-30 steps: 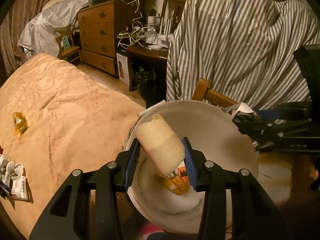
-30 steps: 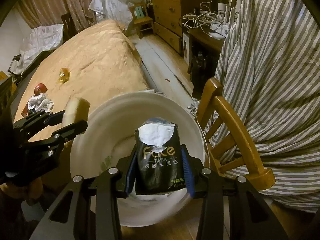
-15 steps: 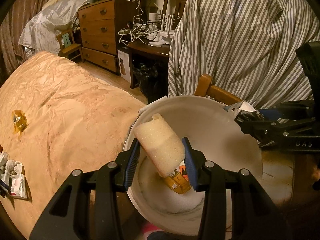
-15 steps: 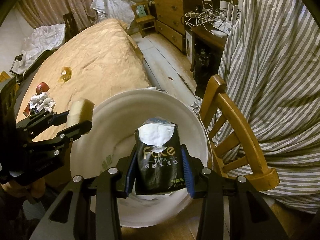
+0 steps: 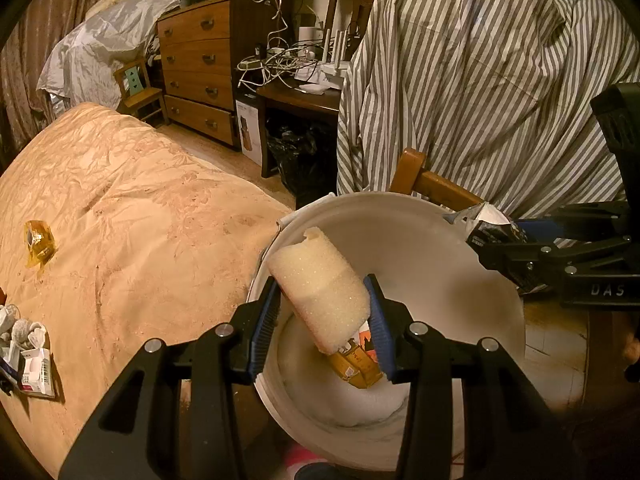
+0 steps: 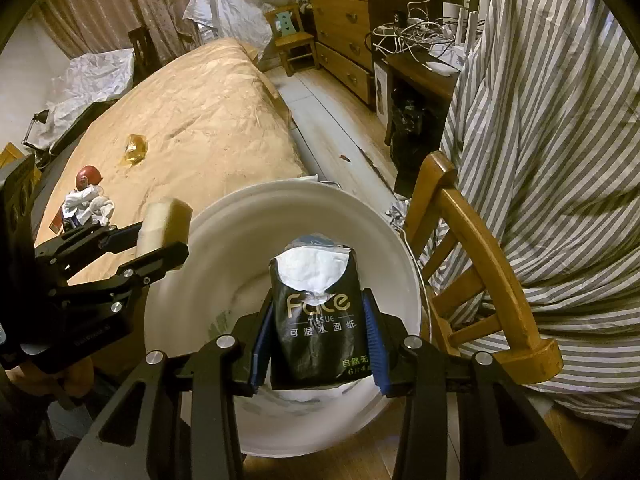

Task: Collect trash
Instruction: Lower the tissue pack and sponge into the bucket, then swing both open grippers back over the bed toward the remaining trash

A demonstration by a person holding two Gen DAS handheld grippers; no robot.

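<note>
My left gripper [image 5: 322, 320] is shut on a pale foam sponge [image 5: 316, 284] and holds it over the open white bucket [image 5: 440, 248]. An orange carton [image 5: 356, 364] lies in the bucket's bottom. My right gripper [image 6: 318, 336] is shut on a black tissue pack [image 6: 318, 328] with white tissue showing at its top, held over the bucket [image 6: 224, 240]. The right gripper shows at the bucket's right rim in the left wrist view [image 5: 504, 248]. The left gripper with the sponge shows at the bucket's left rim in the right wrist view [image 6: 160, 236].
A bed with a tan cover [image 5: 120, 220] lies left of the bucket, with a yellow wrapper [image 5: 38, 242], crumpled tissues and packets [image 5: 24, 344] and a red ball [image 6: 90, 176] on it. A wooden chair [image 6: 480, 248] under striped cloth [image 6: 560, 140] stands right. A dresser [image 5: 196, 76] stands behind.
Both views have drawn slightly back and up from the bucket. Both grippers still hold their items over it.
</note>
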